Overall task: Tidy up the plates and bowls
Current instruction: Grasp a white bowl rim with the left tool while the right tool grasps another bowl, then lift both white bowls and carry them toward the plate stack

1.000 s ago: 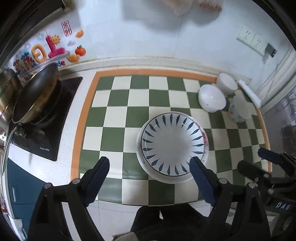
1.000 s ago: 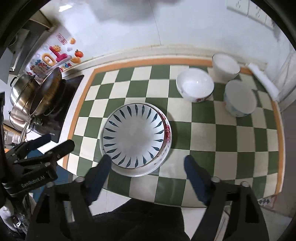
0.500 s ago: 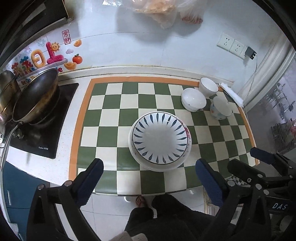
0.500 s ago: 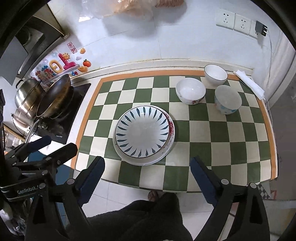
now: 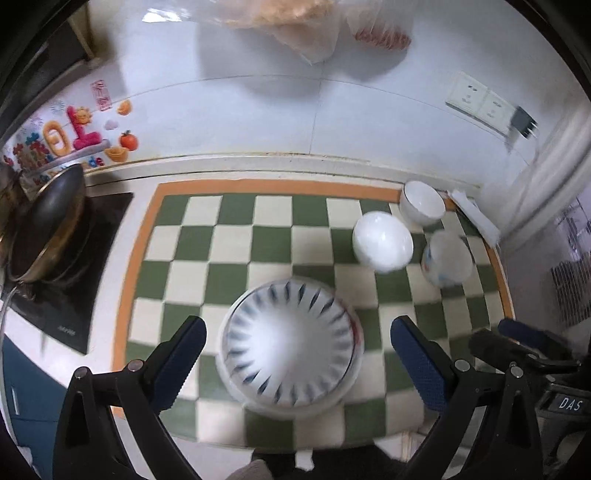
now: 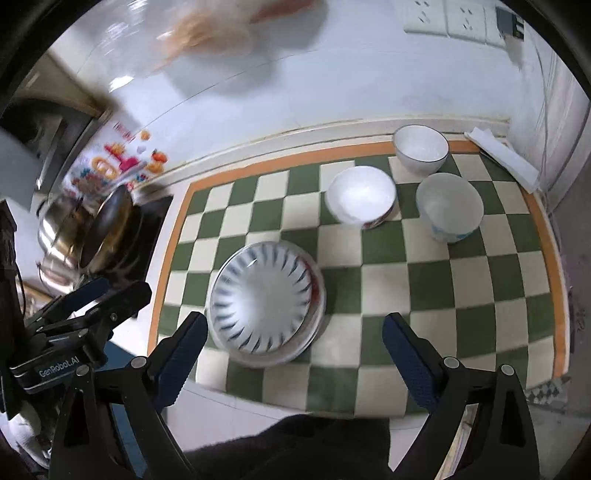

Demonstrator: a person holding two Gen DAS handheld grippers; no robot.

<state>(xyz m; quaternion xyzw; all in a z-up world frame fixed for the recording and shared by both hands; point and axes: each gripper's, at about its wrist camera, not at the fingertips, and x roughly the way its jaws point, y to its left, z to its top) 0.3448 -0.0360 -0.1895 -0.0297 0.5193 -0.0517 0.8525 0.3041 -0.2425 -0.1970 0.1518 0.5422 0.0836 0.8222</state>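
Between the left gripper [image 5: 297, 363]'s spread jaws lies the plate stack [image 5: 290, 345], untouched.

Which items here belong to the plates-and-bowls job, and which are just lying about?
Job: plate stack, plain white bowl, rimmed bowl, blue-patterned bowl.
Lying about: wok, steel pot, folded cloth, hanging bags.

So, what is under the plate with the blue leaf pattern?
The blue-patterned plate lies on top of at least one more plate, whose rim with red marks shows at its right edge. Below is the checkered mat. How many plates are stacked, and their full patterns, is covered.
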